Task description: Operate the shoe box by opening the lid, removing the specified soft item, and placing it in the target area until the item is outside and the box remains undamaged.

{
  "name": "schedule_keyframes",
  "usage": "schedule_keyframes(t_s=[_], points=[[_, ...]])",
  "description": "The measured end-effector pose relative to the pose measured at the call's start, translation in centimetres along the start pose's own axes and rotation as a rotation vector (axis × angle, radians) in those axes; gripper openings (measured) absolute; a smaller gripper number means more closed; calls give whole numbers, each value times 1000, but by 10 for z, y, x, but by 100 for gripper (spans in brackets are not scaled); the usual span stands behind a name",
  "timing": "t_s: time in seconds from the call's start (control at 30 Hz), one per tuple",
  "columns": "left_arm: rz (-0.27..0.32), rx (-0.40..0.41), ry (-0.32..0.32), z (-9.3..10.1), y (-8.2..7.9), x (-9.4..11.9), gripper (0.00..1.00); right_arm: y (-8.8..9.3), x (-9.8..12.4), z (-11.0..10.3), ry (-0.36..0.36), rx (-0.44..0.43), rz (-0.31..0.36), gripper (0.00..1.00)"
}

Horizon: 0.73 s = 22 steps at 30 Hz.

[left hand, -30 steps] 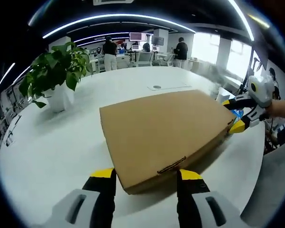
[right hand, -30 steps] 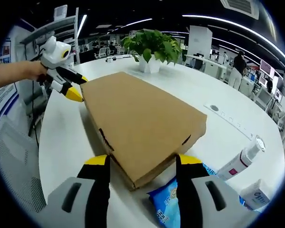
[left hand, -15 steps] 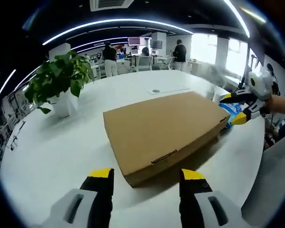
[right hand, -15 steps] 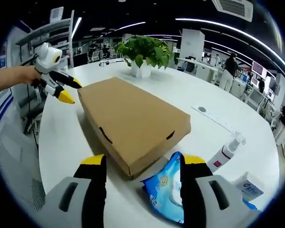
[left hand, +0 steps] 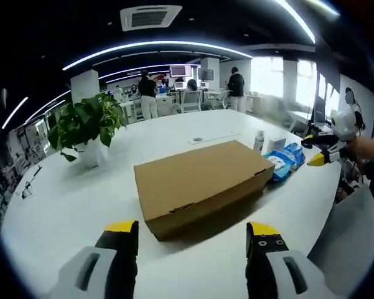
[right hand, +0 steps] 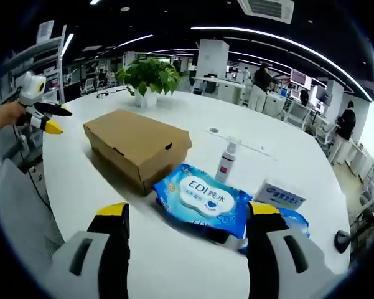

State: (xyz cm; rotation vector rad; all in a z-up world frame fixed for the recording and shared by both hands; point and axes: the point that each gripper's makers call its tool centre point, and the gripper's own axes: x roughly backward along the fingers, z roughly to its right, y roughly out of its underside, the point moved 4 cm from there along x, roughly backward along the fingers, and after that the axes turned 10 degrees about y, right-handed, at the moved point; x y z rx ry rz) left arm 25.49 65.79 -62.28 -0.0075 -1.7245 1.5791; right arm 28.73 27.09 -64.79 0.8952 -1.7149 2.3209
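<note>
A brown cardboard shoe box (left hand: 199,185) (right hand: 137,146) lies on the white table with its lid down. My left gripper (left hand: 191,237) hangs open in front of the box's short end, some way back from it, nothing between its fingers. My right gripper (right hand: 187,218) is open too, back from the opposite end, above a blue wet-wipe pack (right hand: 202,199) (left hand: 279,166) that lies against the box. In the left gripper view the right gripper (left hand: 323,149) shows at the far right, held by a hand. In the right gripper view the left gripper (right hand: 40,115) shows at the far left.
A potted plant (left hand: 87,128) (right hand: 146,78) stands behind the box. A spray bottle (right hand: 226,161), a white packet (right hand: 280,194) and a second blue pack (right hand: 295,221) sit near the wipes. A grey chair back (right hand: 18,205) is at the table's edge. People stand at desks far behind.
Both grippers have pulled back and away from the box, which now looks smaller. The blue wipe pack, bottle and white packet have come fully into the right gripper view.
</note>
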Motion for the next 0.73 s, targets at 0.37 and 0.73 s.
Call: schedule_keyframes(t_s=[0.37,0.73], points=[[54,-27,-9,43,11,24,92,27,53,17,76,-65,-3,87],[106,59,-23,53,23,37,100,48,75,2,93,-43,-24,96]])
